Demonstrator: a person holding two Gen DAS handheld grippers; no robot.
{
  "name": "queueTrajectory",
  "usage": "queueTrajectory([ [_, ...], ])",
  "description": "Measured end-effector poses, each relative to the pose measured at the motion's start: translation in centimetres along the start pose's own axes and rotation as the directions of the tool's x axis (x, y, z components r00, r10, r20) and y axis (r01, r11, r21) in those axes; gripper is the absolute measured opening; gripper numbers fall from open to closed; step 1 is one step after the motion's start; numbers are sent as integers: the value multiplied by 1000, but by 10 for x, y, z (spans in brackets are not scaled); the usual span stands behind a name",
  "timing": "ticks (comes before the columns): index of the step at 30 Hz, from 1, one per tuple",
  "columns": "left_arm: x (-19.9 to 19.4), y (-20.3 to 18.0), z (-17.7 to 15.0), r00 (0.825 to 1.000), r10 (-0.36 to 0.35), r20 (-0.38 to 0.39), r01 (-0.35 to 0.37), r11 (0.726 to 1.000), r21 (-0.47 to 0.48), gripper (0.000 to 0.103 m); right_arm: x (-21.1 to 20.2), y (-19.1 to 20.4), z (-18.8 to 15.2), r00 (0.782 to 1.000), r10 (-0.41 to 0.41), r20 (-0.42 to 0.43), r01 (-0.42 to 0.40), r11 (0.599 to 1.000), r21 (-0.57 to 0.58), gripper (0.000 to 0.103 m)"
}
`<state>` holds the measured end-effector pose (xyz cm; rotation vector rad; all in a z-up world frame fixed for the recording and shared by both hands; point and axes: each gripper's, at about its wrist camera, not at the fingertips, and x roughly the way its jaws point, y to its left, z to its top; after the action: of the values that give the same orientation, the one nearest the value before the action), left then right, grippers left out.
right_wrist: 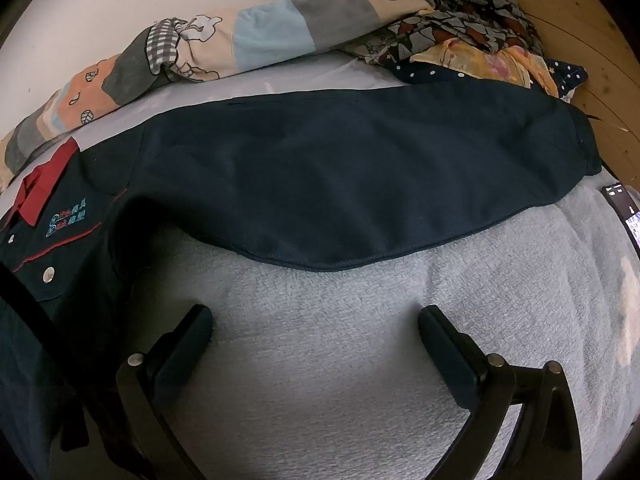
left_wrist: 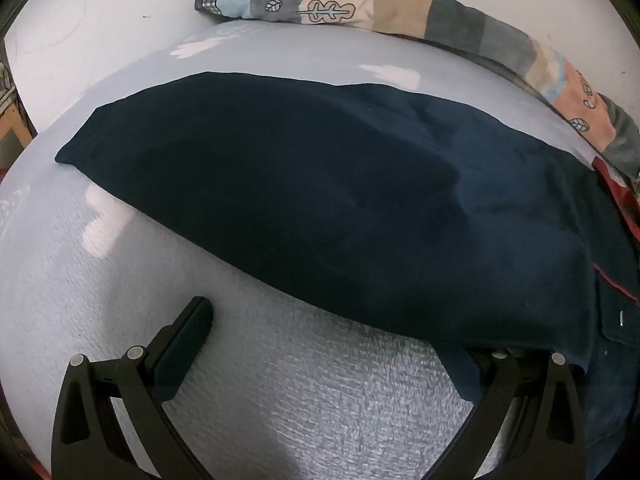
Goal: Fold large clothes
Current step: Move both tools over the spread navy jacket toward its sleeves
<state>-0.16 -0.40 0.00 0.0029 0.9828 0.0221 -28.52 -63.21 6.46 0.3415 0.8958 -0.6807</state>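
Navy jacket (right_wrist: 340,176) spread flat on the pale blanket (right_wrist: 340,360), sleeves out.

Soft, limp and fairly heavy, likely best pinched at the sleeve hem. Left gripper (left_wrist: 332,344) and right gripper (right_wrist: 316,332) hang spread, empty.

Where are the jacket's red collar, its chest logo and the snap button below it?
red collar (right_wrist: 42,192): right wrist view, on the folded red flap.
chest logo (right_wrist: 69,218): right wrist view, middle of the teal embroidered lettering.
snap button (right_wrist: 49,275): right wrist view, on the silver stud of the pocket flap.
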Motion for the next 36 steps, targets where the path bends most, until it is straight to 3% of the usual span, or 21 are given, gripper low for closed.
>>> queueTrajectory([
  [8, -11, -8, -7, 999, -27, -37, 29, 999, 41, 103, -1, 0, 0, 1000, 9, -6, -9, 1000, -6, 103],
  [13, -18, -1, -8, 993, -58, -105, 63, 997, 39, 103, -10, -3, -1, 993, 92, -80, -96, 993, -60, 103],
  [16, -33, 0, -9, 995, -24, -97, 28, 999, 38, 103, -16, -16, -10, 980, 151, -127, -148, 988, 32, 103],
  [21, -81, 6, -1, 1000, -26, -15, 26, 999, 30, 103, -29, -9, -12, 967, 91, -238, -105, 993, -48, 103],
  [25, -150, -7, 5, 993, -55, 106, 50, 998, 42, 103, -71, -23, -5, 973, 155, -168, -155, 988, 13, 103],
  [28, -207, -16, -13, 978, -40, 206, 24, 997, 76, 103, -114, -46, -5, 964, 264, -34, -257, 956, 145, 103],
  [31, -245, -26, -42, 957, 31, 289, -65, 992, 108, 103, -156, -70, -18, 916, 387, 105, -401, 880, 256, 103],
  [33, -266, -22, -61, 927, 134, 350, -189, 974, 128, 103, -185, -70, -29, 904, 395, 163, -426, 866, 262, 103],
  [34, -277, -18, -66, 903, 208, 377, -275, 952, 134, 103, -197, -67, -30, 901, 394, 182, -429, 870, 242, 103],
  [36, -306, 3, -79, 851, 283, 443, -363, 926, 105, 103, -237, -64, -40, 879, 395, 267, -446, 879, 168, 103],
])
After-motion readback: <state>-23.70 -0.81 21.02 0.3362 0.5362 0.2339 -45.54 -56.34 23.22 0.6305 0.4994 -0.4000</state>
